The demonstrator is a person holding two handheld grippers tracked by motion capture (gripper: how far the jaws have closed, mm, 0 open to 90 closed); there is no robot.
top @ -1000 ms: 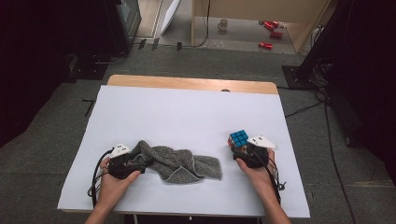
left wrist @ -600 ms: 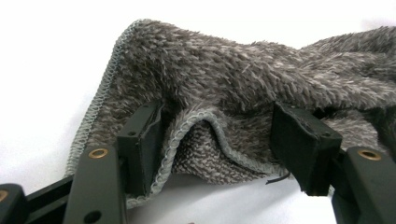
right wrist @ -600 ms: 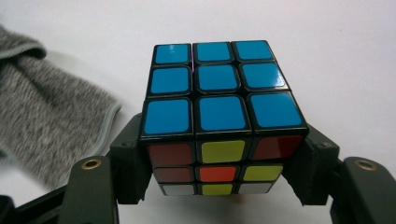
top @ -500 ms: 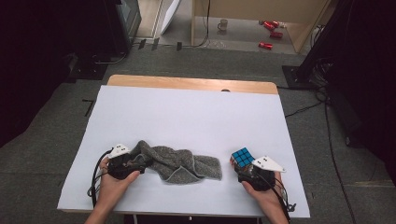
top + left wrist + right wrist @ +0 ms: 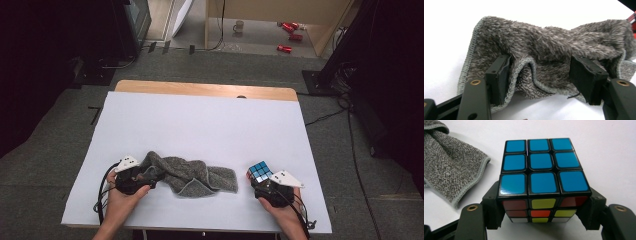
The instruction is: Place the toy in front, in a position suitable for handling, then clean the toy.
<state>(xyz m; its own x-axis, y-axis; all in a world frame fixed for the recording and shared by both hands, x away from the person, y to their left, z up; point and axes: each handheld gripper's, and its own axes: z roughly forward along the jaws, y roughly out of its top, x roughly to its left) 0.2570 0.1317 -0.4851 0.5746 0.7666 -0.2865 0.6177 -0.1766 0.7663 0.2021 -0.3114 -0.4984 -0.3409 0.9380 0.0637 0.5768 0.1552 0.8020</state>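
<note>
Left gripper (image 5: 131, 176) at the near-left of the white table (image 5: 200, 120), held low. Its fingers (image 5: 499, 77) stand apart, bunched folds of the grey towel (image 5: 192, 175) between them. In the left gripper view the left pad lies against the hemmed edge; the right pad sits at the pile. Whether they truly pinch the cloth I cannot tell.

Towel lies crumpled, running rightward from that gripper across the near middle of the table, its far end flat and just short of the cube.

Rubik's cube (image 5: 260, 172) sits near-right on the table, blue face up, well clear of the table edge. Right gripper (image 5: 267, 186) directly behind it. Its fingers (image 5: 491, 207) clasp the cube at both lower sides, pads against the black edges; they have just eased open slightly, cube between them. Front face shows red, yellow, orange and white stickers. A corner of the towel (image 5: 451, 170) shows beside the cube in the right gripper view, apart from it.
</note>
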